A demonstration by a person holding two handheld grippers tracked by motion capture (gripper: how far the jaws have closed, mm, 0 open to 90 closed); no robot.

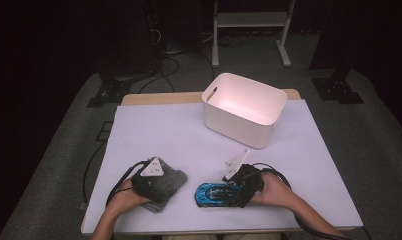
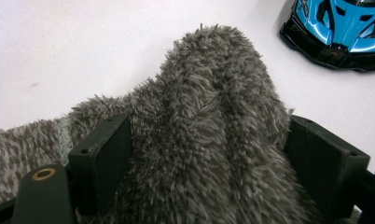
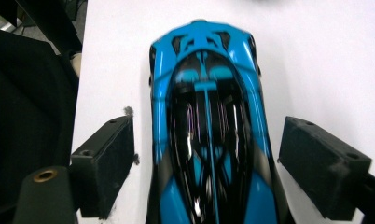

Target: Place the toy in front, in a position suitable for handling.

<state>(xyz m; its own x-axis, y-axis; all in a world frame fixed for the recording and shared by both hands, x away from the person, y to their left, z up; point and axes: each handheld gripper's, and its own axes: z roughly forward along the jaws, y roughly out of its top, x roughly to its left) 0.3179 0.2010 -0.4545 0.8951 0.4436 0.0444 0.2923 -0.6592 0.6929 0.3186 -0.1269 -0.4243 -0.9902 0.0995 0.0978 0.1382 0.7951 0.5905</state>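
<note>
The fuzzy cloth (image 1: 164,186) lies left of the toy car (image 1: 216,194), the bin (image 1: 244,107) behind.

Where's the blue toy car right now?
The blue toy car lies near the table's front edge in the high view, between the open jaws of the right hand-held gripper, right of the grey fuzzy cloth.

Between the jaws of the left gripper (image 2: 209,158) lies a grey cloth (image 2: 209,116) of long, shaggy pile, soft and matt, with a flatter knitted patch off to that gripper's left. The jaw pads look like matt black rubber or foam, slightly rough, beside a small brass-coloured ring. Between the jaws of the right gripper (image 3: 206,168) sits a toy car (image 3: 209,130) of glossy blue and black plastic that catches the light. The table cover (image 1: 159,135) is smooth, matt and white. Well ahead of both grippers, the bin (image 1: 244,107) looks like smooth white plastic.
</note>
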